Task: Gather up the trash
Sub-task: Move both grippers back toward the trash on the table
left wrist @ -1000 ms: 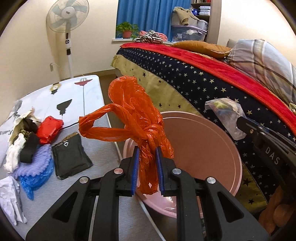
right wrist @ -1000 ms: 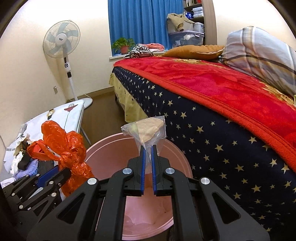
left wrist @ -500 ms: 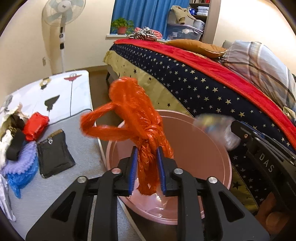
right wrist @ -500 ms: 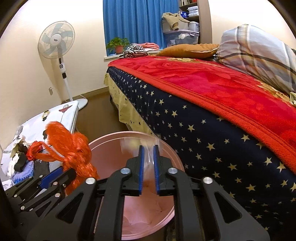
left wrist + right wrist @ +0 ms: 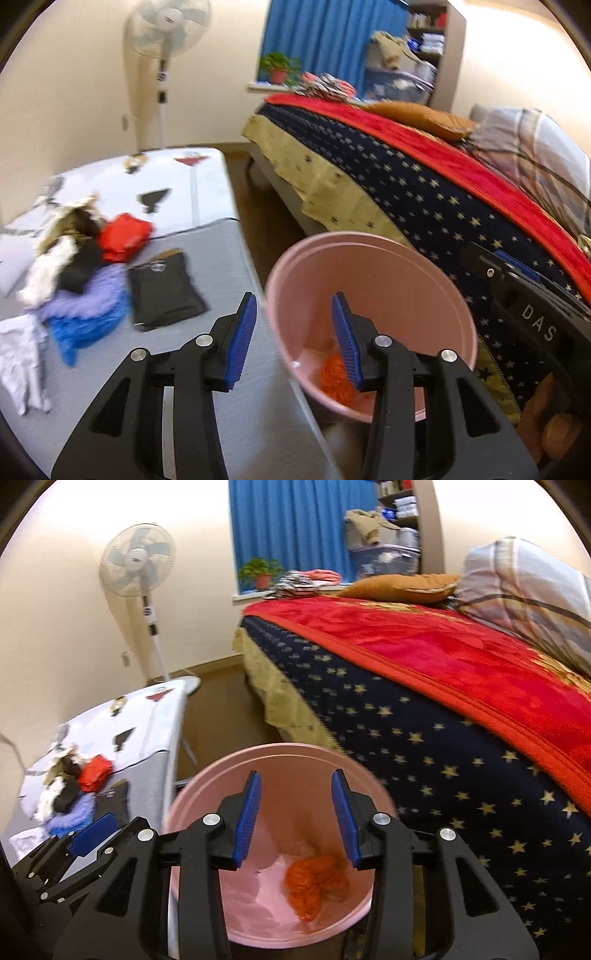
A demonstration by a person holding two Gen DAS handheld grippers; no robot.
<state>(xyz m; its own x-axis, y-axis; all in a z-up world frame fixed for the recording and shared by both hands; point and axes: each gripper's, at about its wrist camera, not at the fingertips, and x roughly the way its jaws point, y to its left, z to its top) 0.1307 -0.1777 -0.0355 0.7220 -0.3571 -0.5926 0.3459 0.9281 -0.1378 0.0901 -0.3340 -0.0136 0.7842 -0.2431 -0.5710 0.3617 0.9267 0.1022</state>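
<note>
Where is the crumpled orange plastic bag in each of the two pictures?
Left wrist view: the crumpled orange plastic bag lies low in the round pink plastic bin, partly hidden behind a blue pad.
Right wrist view: it lies at the bin's bottom, lower centre-right.
Shared landmark: the white standing fan by the wall.

Standing fan [image 5: 137, 562], starry bed [image 5: 424, 731], potted plant [image 5: 258, 572]

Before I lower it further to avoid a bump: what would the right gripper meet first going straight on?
Probably the round pink plastic bin, likely its inner wall; the right gripper is open and empty. Depth is unclear.
</note>
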